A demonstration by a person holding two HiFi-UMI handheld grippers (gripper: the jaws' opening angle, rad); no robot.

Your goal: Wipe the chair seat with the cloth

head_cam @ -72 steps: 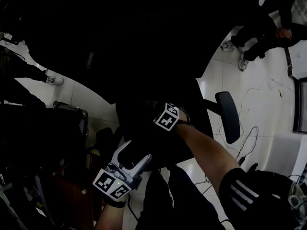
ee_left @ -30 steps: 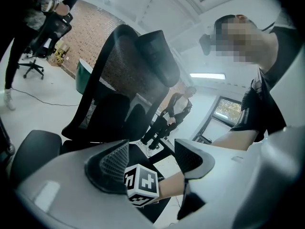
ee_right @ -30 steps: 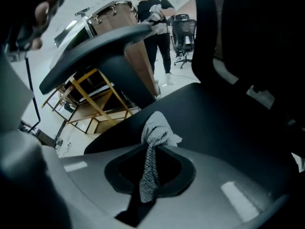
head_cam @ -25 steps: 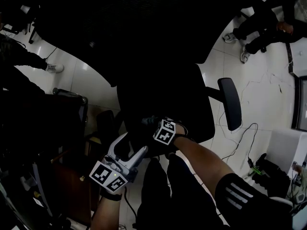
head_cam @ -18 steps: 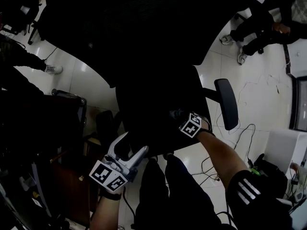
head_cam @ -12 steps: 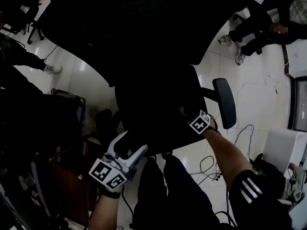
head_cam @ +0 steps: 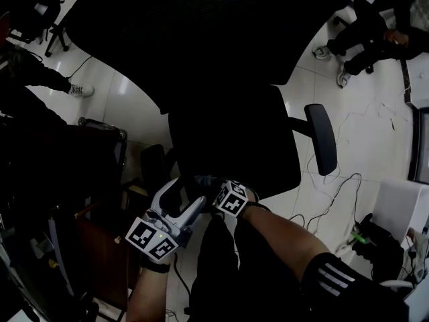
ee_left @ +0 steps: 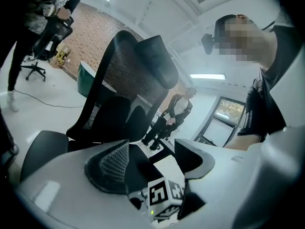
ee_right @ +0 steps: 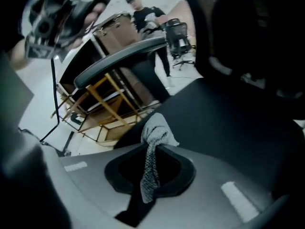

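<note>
The black chair seat (head_cam: 231, 139) fills the middle of the head view, with its tall backrest (head_cam: 194, 32) a dark mass above it. White tiled floor (head_cam: 375, 113) lies open to the right, crossed by loose cables (head_cam: 338, 196). The right armrest (head_cam: 322, 147) stands clear of the seat's edge, with floor showing between them. The left armrest (head_cam: 153, 168) sits close by the front left corner. Both claws are at the seat's front edge near that corner, so nearly the whole seat lies bare behind them toward the backrest.

The left claw (head_cam: 184, 194) hangs just off the edge, jaws wide apart and holding nothing. Its own view shows the backrest and headrest (ee_left: 157, 63) in profile, a person standing far off (ee_left: 177, 109), and the right claw just beyond the gap.

The right claw (ee_right: 150, 173) is clamped tight on the cloth (ee_right: 155, 130), a grey knit strip whose bunched end lies at the seat's edge. Only that view shows the cloth, since the head view is too dark there. It also shows a wooden-framed bench (ee_right: 109, 104) beside the chair
</note>
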